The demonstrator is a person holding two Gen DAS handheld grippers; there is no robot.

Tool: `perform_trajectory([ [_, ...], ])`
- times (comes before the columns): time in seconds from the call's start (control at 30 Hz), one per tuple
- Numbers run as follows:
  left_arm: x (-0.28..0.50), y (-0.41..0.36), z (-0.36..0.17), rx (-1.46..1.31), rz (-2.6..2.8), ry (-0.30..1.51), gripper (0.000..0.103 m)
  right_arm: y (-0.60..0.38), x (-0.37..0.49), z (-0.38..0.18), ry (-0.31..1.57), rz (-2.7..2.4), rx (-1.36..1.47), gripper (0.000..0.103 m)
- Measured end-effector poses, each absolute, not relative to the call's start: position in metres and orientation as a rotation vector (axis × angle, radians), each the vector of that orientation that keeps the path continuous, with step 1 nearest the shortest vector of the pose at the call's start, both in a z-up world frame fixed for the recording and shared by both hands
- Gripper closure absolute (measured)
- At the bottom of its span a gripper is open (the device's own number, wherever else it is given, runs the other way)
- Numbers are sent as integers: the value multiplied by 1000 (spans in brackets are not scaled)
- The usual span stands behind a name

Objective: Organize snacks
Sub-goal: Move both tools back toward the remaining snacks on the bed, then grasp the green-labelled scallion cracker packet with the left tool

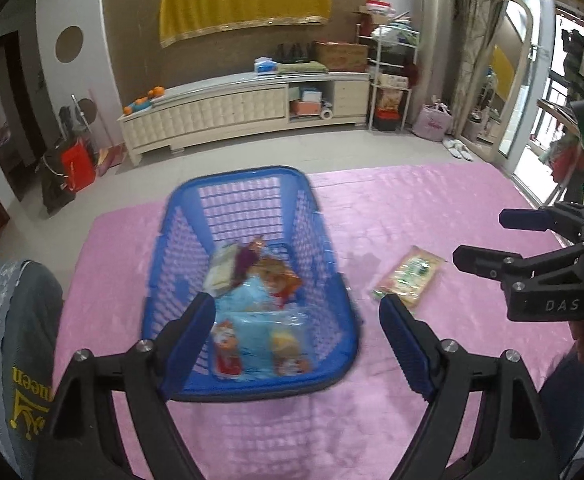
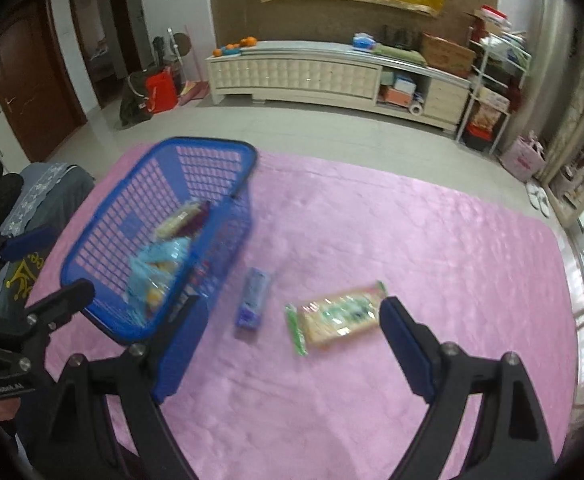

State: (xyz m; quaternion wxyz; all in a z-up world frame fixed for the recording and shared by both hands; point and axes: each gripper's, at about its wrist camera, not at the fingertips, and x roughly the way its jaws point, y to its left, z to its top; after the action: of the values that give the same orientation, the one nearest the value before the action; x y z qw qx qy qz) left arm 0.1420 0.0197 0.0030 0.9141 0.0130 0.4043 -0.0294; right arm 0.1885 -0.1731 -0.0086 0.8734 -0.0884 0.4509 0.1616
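Observation:
A blue plastic basket [image 1: 247, 184] stands on a pink mat [image 1: 412, 216] and holds several snack packs, among them a light blue bag [image 1: 251, 312]. My left gripper [image 1: 298, 340] is open and empty, hovering over the basket's near end. A green-edged cracker pack [image 2: 338, 316] lies on the mat right of the basket [image 2: 163, 184]; it also shows in the left wrist view [image 1: 410, 276]. A small purple pack [image 2: 253, 298] lies between basket and crackers. My right gripper [image 2: 292, 344] is open and empty above these two packs.
The mat [image 2: 412, 240] lies on a tiled floor. A cream TV cabinet [image 1: 227, 112] stands along the far wall, with a shelf rack [image 1: 392, 80] to its right. Folded grey clothing [image 1: 15, 340] sits at the mat's left edge.

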Motion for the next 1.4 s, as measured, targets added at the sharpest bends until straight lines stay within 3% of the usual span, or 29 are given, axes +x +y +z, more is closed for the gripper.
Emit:
perform_trajectory([
  [0.5, 143, -68, -47, 82, -157, 878, 20, -246, 181, -60, 996, 267, -151, 13],
  [1.4, 276, -134, -143, 153, -372, 1219, 20, -333, 243, -127, 1145, 211, -83, 13],
])
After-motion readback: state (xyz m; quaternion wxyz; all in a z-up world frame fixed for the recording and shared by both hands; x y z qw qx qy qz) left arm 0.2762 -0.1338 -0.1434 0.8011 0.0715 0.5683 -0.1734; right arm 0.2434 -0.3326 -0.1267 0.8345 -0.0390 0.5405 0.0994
